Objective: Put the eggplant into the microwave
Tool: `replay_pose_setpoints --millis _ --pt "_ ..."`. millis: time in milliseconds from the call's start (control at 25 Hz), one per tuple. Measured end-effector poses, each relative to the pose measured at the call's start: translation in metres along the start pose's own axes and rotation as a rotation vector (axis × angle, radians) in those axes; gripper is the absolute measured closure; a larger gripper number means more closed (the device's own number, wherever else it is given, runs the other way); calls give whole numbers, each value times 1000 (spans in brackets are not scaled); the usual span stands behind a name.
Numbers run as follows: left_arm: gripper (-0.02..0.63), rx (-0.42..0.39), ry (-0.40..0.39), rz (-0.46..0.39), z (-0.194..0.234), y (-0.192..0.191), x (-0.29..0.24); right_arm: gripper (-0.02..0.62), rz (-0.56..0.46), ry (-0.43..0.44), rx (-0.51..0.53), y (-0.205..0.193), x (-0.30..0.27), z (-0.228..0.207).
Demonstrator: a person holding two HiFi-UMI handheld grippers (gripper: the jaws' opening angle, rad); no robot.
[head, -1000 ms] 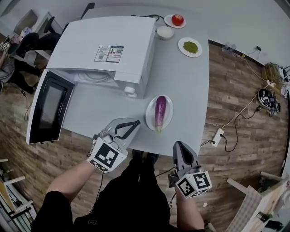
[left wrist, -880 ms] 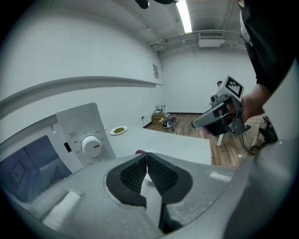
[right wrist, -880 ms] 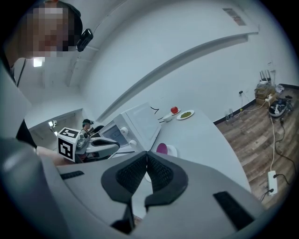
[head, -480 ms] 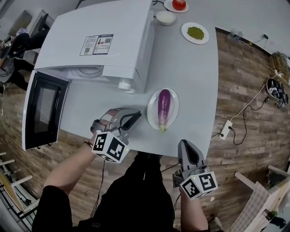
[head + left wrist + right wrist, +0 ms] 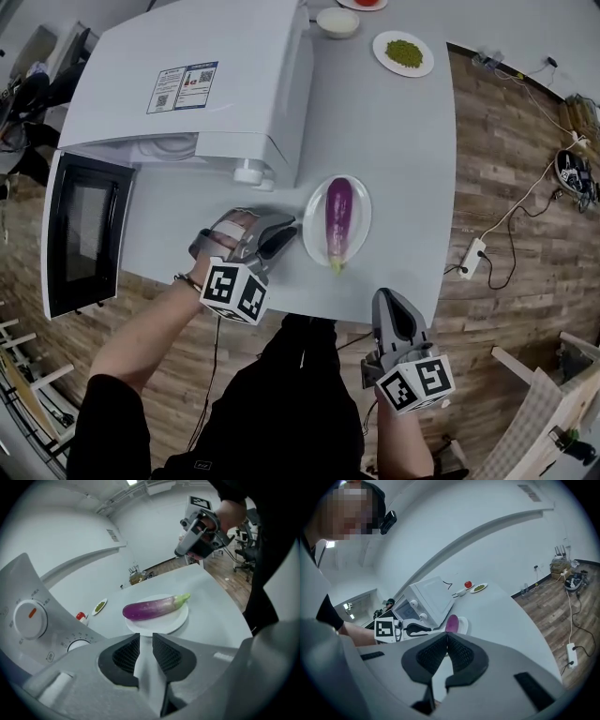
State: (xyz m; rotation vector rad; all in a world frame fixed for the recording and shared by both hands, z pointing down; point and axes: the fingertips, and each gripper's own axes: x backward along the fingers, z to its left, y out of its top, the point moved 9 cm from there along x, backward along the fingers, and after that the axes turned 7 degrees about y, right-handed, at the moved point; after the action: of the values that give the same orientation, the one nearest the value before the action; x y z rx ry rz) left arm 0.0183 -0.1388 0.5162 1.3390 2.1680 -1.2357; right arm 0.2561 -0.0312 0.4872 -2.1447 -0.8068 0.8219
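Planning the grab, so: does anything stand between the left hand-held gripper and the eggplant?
Nothing visible does. The left hand-held gripper faces the eggplant on its plate across bare table; its jaws have just been opening, with nothing between them.

Table (image 5: 398,122) with microwave (image 5: 202,80), plate (image 5: 362,212), bowl (image 5: 337,21)

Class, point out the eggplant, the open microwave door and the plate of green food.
eggplant (image 5: 338,217), head view, middle of its purple body.
microwave door (image 5: 82,234), head view, its dark window.
plate of green food (image 5: 380,52), head view, its white left rim.
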Motion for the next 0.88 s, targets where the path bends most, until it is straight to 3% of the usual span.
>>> replay_pose_setpoints --millis 240,880 --pt "523 -187 -13 -1 -15 6 -7 581 -6 -5 -10 -2 1 -1" --pt "489 -325 -75 -27 -38 12 -6 581 -13 -15 -22 -9 2 0"
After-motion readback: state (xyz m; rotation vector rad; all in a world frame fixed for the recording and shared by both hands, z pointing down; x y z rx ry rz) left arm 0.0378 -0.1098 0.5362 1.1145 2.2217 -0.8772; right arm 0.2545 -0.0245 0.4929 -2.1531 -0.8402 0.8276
